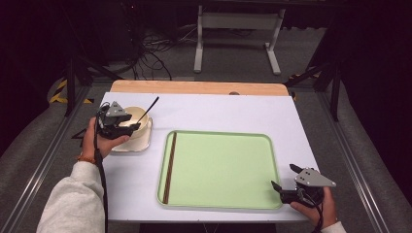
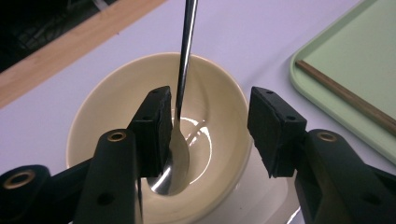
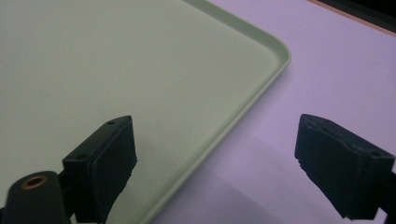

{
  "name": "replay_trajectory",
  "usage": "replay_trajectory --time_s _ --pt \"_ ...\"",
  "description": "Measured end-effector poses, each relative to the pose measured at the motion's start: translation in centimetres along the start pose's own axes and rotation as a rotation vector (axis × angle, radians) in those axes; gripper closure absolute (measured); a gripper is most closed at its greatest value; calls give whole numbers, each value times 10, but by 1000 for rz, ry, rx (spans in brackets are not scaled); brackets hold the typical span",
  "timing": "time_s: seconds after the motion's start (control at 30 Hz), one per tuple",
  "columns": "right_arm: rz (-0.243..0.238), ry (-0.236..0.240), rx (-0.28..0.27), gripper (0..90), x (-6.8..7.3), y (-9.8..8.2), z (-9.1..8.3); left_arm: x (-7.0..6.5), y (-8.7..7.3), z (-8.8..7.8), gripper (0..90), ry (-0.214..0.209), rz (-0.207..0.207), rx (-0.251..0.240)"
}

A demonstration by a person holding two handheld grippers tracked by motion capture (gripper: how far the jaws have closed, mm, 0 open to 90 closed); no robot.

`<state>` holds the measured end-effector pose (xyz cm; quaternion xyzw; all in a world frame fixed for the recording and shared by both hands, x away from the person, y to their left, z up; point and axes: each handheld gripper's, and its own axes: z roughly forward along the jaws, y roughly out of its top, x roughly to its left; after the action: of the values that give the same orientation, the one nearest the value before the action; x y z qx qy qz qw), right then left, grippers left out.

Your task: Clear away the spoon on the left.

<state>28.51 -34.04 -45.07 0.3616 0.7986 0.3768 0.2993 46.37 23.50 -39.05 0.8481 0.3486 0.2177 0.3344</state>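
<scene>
A cream bowl (image 1: 139, 115) (image 2: 116, 93) stands on a white square dish (image 1: 138, 143) at the table's left. A metal spoon (image 1: 149, 108) (image 2: 184, 56) rests in it, handle leaning out over the far rim. My left gripper (image 1: 132, 124) (image 2: 210, 121) hangs over the bowl, open; the left pad (image 2: 156, 121) sits right beside the spoon's handle and the other pad stands well apart, near the bowl's right rim. My right gripper (image 1: 283, 176) (image 3: 215, 144) is open and holds nothing, straddling the rim at the near right corner of the green tray (image 1: 218, 136) (image 3: 261, 81).
Brown chopsticks (image 1: 169, 167) (image 2: 345, 95) lie along the tray's left side. The white table cover (image 1: 218, 111) has a wooden strip (image 1: 194, 87) along its far edge. Beyond it are a dark floor, cables and a metal stand.
</scene>
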Motion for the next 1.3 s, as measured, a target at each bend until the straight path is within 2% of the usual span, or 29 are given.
replay_trajectory --time_s 0.1,0.2,0.3,0.37,0.47,0.5,0.57,0.6,0.73,0.9,0.97,1.03,1.1,1.13,1.3 --pt "9 -12 0 130 -1 -3 -4 3 6 10 505 -7 12 22" --pt "12 -19 4 130 -1 -5 -7 6 12 21 509 2 31 70" --pt "14 -24 4 130 -1 -6 -9 9 16 29 515 7 18 79" --pt "18 -25 4 129 -1 -7 -10 10 19 35 531 9 27 106" --pt "17 -30 5 129 -2 -7 -11 11 21 40 579 17 23 111" --pt "18 -30 4 130 -2 -8 -11 13 21 41 584 11 6 114" --pt "19 -28 6 129 -2 -8 -12 14 21 43 602 3 3 119" --pt "19 -26 7 130 -2 -8 -12 15 21 43 644 -1 10 122" --pt "17 -25 6 129 -2 -8 -12 13 20 45 782 -19 1 109" --pt "16 -23 7 130 -1 -8 -12 13 21 46 845 -12 10 112" --pt "16 -23 6 129 -1 -8 -12 12 20 47 890 -10 1 112" --pt "15 -23 6 129 -1 -8 -12 13 18 49 899 -15 -9 120" --pt "16 -25 6 129 -1 -9 -13 14 17 49 900 3 -17 118" --pt "16 -26 4 129 -1 -9 -13 15 17 49 900 -4 -30 110" --pt "16 -28 3 129 -1 -9 -14 17 16 43 900 25 -59 74"
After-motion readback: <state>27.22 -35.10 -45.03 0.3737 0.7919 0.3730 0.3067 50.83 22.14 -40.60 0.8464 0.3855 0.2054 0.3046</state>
